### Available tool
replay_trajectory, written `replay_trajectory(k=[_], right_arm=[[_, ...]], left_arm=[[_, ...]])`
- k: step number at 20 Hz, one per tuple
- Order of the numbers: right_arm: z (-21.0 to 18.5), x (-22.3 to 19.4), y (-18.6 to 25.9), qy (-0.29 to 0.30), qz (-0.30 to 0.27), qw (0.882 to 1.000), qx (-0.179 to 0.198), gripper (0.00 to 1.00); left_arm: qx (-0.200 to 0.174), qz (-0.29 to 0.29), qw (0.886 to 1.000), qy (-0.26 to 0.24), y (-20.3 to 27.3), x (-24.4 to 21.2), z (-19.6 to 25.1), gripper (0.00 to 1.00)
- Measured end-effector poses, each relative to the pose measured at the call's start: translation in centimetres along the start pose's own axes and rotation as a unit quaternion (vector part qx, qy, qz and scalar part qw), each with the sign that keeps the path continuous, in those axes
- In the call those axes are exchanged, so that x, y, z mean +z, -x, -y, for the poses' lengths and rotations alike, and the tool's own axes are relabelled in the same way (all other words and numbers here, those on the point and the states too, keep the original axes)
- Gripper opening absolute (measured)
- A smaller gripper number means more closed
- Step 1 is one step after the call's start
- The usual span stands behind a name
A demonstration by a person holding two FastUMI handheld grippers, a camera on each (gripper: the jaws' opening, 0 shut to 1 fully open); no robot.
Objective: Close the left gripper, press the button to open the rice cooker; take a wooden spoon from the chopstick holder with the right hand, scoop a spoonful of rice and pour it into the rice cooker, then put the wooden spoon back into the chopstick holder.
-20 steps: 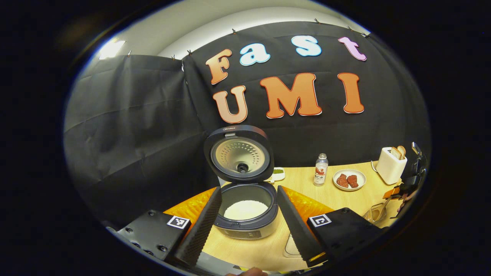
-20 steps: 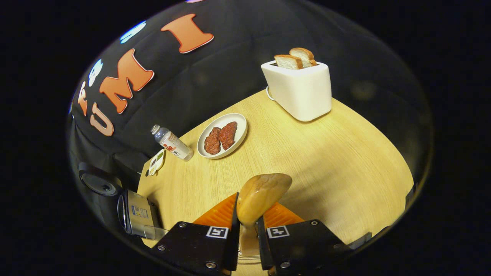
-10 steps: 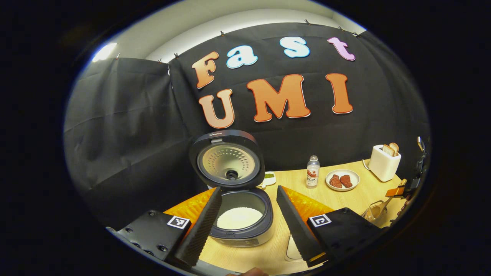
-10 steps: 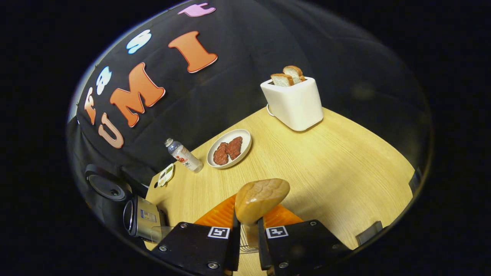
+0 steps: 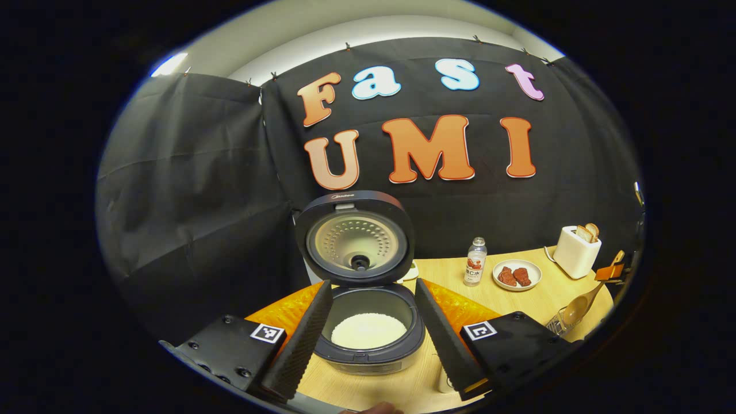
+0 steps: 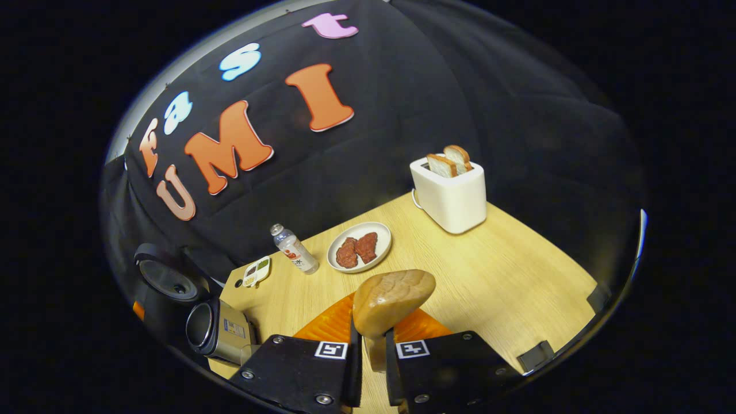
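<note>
Spoon handling looks easy: wooden spoon (image 6: pixel 391 302), stiff and light, sits pinched at its neck by the right gripper (image 6: pixel 372 351); left gripper (image 5: pixel 371 339) gapes wide before the rice cooker (image 5: pixel 374 339)

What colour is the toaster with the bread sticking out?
The toaster is white, or a creamy off-white. It shows best in the right gripper view.

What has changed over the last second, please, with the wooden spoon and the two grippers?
The right gripper has lifted the wooden spoon up out of the wire holder: the table and toaster now look farther off. In the left gripper view the spoon now hangs higher above the holder. The grip on the spoon is unchanged; the left gripper stays open, and the rice cooker stays open.
</note>
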State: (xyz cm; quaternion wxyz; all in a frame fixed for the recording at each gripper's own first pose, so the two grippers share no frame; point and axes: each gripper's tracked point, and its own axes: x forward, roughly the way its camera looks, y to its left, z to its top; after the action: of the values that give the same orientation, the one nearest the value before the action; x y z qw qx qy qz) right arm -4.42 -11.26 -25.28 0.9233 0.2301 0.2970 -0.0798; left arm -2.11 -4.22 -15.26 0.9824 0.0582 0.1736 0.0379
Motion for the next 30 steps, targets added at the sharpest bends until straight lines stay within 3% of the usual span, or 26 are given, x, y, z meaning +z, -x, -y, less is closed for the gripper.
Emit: replay_trajectory(k=[6, 10, 13, 15, 19, 30], right_arm=[[-9.9, -0.5, 2.5, 0.059, 0.005, 0.993, 0.100, 0.17], [-13.7, -4.6, 2.8, 0.121, -0.025, 0.983, 0.136, 0.17], [-14.0, -8.4, 1.5, 0.166, -0.053, 0.977, 0.126, 0.17], [-12.9, -10.4, 0.7, 0.211, -0.065, 0.971, 0.094, 0.17], [-13.1, -14.0, 0.0, 0.280, -0.076, 0.953, 0.088, 0.17], [-13.1, -17.9, 0.8, 0.407, -0.060, 0.908, 0.079, 0.12]], left_arm=[[0.010, 0.000, 1.000, 0.014, -0.1, -0.3, -3.0, 0.97], [0.021, -0.001, 1.000, 0.022, 0.1, -0.6, -4.8, 0.97], [0.030, -0.009, 0.999, 0.027, 0.3, -1.4, -6.3, 0.98], [0.036, -0.019, 0.999, 0.027, 0.1, -2.3, -6.9, 0.97], [0.050, -0.038, 0.998, 0.026, 0.4, -3.6, -8.4, 0.98], [0.074, -0.043, 0.996, 0.018, 0.4, -4.0, -10.3, 0.97]])
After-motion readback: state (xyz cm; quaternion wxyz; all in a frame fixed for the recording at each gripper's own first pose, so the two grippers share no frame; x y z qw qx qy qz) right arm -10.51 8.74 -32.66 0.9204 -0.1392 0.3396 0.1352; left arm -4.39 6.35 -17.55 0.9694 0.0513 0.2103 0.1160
